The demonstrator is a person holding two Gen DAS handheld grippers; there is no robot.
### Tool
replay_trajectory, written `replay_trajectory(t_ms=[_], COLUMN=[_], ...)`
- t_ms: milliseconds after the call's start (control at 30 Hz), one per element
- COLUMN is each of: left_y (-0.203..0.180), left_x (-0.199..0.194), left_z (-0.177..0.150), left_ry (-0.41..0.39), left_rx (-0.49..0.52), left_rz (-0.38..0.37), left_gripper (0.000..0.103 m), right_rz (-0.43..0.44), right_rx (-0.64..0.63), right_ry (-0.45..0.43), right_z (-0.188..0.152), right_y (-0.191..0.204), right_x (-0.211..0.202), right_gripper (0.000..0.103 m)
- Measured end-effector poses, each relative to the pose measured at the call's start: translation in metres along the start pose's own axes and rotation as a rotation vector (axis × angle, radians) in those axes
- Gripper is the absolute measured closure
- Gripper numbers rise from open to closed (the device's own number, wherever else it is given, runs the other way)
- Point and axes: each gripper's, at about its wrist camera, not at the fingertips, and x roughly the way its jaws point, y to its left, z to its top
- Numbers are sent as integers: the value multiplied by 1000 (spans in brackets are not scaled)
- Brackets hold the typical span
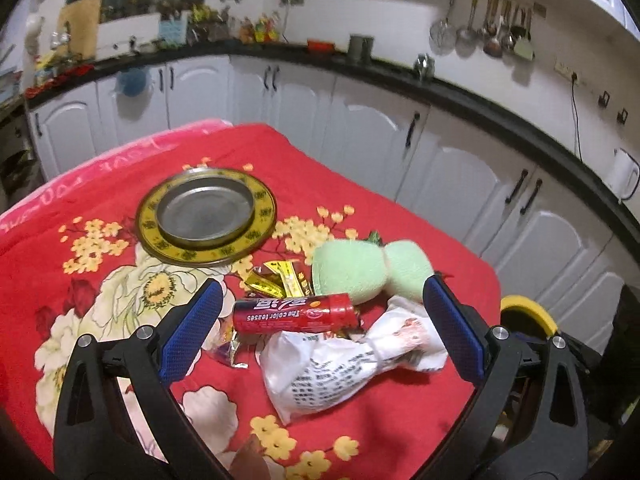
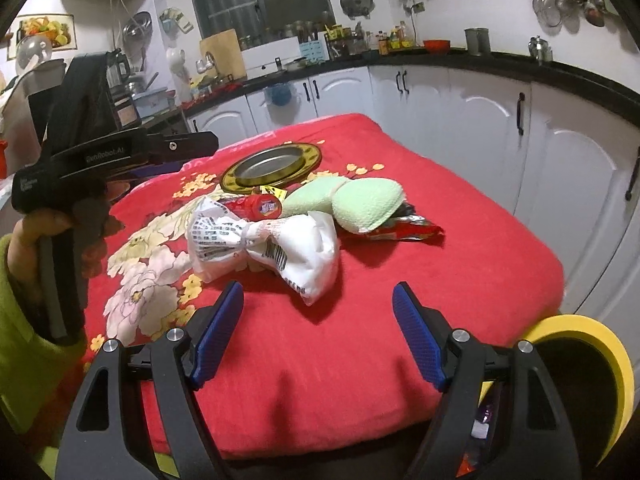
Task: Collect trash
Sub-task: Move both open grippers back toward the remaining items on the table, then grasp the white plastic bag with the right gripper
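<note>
Kitchen cabinets ring a bench under a red floral cloth (image 1: 132, 288). Trash sits heaped mid-bench: white bag (image 1: 340, 364), red tube (image 1: 294, 314), gold wrappers (image 1: 276, 278), beside green pads (image 1: 360, 270) and a metal plate (image 1: 206, 216). Left gripper (image 1: 322, 336) and right gripper (image 2: 318, 332) both hold their jaws wide, empty. A yellow-rimmed bin (image 2: 592, 356) waits at the edge. Closing on the loose cloth could drag the heap; the tube may roll.

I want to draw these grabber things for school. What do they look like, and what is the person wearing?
Each gripper is black plastic with two long fingers, silver round bolts at the joints, and bumpy blue pads inside. The left gripper has a pistol-style handle and small white lettering on its side, seen from the right wrist. The right gripper matches. The person's sleeve is yellow-green.
</note>
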Motion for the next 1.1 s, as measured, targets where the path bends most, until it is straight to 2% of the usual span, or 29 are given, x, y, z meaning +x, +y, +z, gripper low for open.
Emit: replay_trajectory(t_ms=[200,400,467,533,567,600,700,833,933,1100], left_y=[14,10,9,8,7,6,4,2,1,4], left_x=[26,46,54,59,62,65,72,82,85,86], left_z=[11,17,16,14,14,12,8,0,-9,-21], left_ry=[79,155,180,197,202,214,243,298,332,363], left_rx=[47,188,216,234,242,255,283,327,347,350], left_rz=[-41,-102,-124,-144,-153,-170,-191,-208,-229,-241], left_gripper=[11,11,11,11,11,11,11,11,11,11], right_rz=[47,67,85,99,98,104,114,92,92,74], right_rx=[-11,-24,-26,-33,-40,-43,-52,-109,-103,-131], right_ry=[52,111,123,132,135,136,137,136,144,150], right_z=[10,12,11,10,10,9,6,-3,-11,-22], right_y=[1,-1,-1,0,1,1,3,10,9,10], right_x=[35,66,70,71,71,69,64,46,32,9], right_gripper=[29,29,34,48,52,63,68,69,70,70])
